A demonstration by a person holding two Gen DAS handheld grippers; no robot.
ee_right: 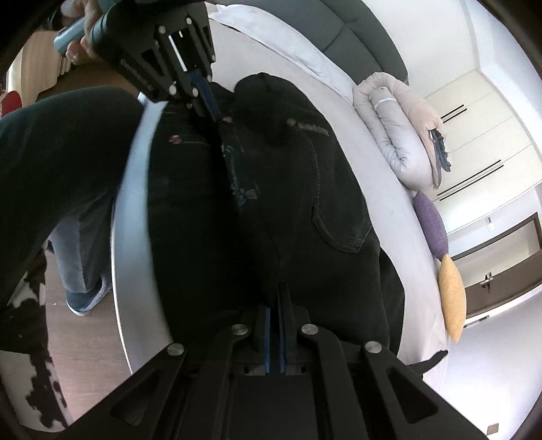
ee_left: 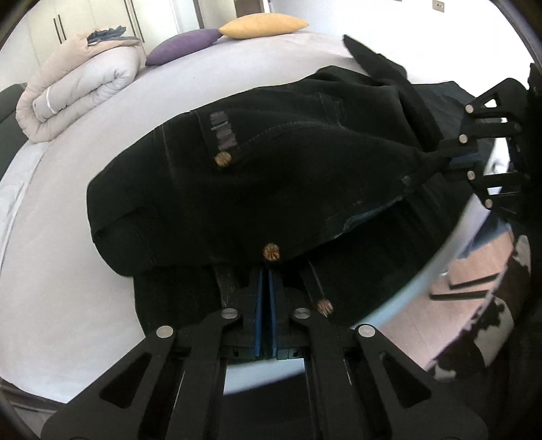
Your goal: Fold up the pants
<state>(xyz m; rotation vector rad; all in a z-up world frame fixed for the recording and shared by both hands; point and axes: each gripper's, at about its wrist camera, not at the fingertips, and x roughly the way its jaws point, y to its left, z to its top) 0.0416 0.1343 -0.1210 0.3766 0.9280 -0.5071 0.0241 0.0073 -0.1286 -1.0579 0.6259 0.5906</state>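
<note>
Midway, by my judgement: the black pants point(ee_left: 271, 189) lie bunched on the bed point(ee_left: 84, 270) near its edge — 1 layer already doubled over. Left gripper point(ee_left: 266, 270) and right gripper point(ee_right: 277, 298) each pinch fabric, jaws nearly closed — flattening remains.

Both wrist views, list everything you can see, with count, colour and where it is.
pants: one, black, partly folded near the bed's edge
bed: one, white sheet, under the pants
duvet: one, beige and white, rolled, far side of the bed
cushions: two, purple cushion and yellow cushion, side by side at the bed's far end
wardrobe: one, cream, dark handles, behind the duvet
rug: one, black-and-white, on the floor
left gripper: black, blue fingers shut on the pants
right gripper: black, blue fingers shut on the pants
</note>
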